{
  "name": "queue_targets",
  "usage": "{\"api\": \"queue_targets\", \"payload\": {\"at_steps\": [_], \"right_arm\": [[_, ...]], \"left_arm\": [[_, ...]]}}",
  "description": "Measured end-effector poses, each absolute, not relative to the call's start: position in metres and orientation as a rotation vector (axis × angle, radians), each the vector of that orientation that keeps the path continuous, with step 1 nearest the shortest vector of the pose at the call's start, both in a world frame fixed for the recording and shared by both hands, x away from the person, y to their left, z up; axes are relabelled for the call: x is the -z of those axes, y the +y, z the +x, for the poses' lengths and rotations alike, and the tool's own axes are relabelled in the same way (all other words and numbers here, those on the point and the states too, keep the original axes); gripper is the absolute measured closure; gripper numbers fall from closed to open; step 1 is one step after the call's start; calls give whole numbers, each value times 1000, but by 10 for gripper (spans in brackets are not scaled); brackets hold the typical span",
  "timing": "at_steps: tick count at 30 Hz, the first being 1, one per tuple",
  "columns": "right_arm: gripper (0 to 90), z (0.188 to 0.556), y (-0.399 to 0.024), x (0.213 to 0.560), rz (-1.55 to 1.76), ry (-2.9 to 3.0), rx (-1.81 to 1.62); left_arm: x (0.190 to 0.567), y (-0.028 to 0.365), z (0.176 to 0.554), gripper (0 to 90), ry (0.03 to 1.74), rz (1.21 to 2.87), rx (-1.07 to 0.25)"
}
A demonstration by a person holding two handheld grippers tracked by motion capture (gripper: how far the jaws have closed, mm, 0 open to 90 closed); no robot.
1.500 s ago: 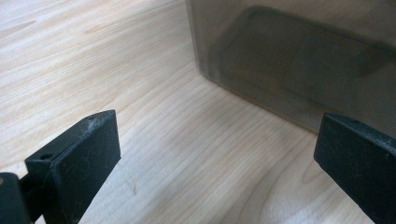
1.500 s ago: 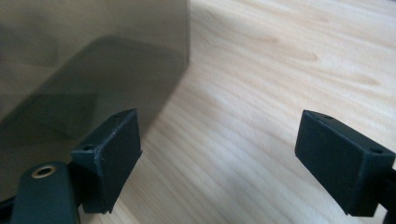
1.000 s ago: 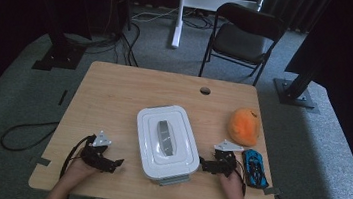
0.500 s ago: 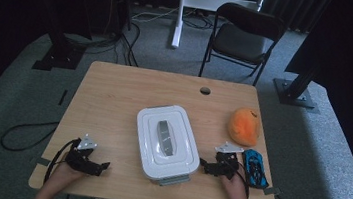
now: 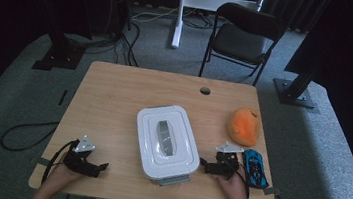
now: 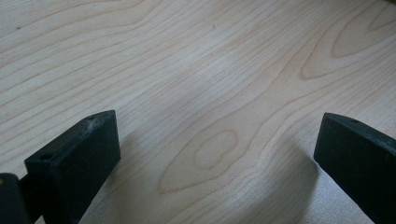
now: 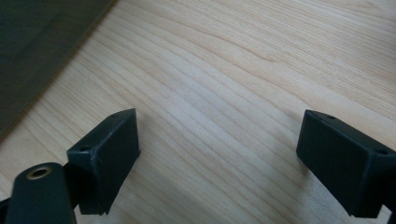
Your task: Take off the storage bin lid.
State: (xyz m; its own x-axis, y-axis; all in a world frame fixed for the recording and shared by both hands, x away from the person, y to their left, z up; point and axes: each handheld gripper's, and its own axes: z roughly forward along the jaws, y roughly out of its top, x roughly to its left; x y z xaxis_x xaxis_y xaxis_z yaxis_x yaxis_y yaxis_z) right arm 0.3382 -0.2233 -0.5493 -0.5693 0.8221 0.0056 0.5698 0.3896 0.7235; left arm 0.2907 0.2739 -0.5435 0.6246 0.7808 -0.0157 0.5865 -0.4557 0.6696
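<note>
- Left gripper (image 5: 98, 167) is seen at lower left of the high view, held by a hand (image 5: 61, 173) at the near edge of the wooden table (image 5: 114, 97); jaws are pointed toward frame right.
- In the left gripper view the left gripper (image 6: 217, 154) is spread wide, nothing between the jaws, bare wood grain under them.
- A black cable (image 5: 25, 130) is seen looping on the grey carpet left of the table.
- White lidded container (image 5: 165, 141) is placed at centre of the high view, slightly low in frame, lid on, grey handle (image 5: 163, 137) along the top; a grey latch sticks out at its lower edge.
- The container lies between the two grippers; left gripper is well apart from it, right gripper is just beside its lower right corner, contact cannot be told.
- Right gripper (image 5: 203, 166) is seen at lower right of centre, held by the other hand (image 5: 233, 184), jaws pointed toward frame left at the container.
- In the right gripper view the right gripper (image 7: 217, 149) is also wide apart, nothing held, wood below, a dark surface at upper left of that frame.
- Blue toy car (image 5: 255, 167) is lying just right of the right gripper, near the table's lower right.
- Orange plush toy (image 5: 245, 125) is above the car, right of the container, apart from it.
- A round hole (image 5: 205, 90) is seen near the table's far edge.
- Black chair (image 5: 241, 36) stands beyond the table at upper centre-right.
</note>
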Motion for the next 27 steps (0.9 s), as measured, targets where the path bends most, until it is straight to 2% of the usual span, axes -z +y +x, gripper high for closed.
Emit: {"api": "queue_targets", "payload": {"at_steps": [14, 27], "right_arm": [[124, 338, -223, 549, 1209, 2299, -989], [125, 338, -223, 549, 1209, 2298, -988]], "left_arm": [[527, 264, 292, 9, 1138, 2177, -380], [485, 249, 288, 9, 1085, 2098, -380]]}}
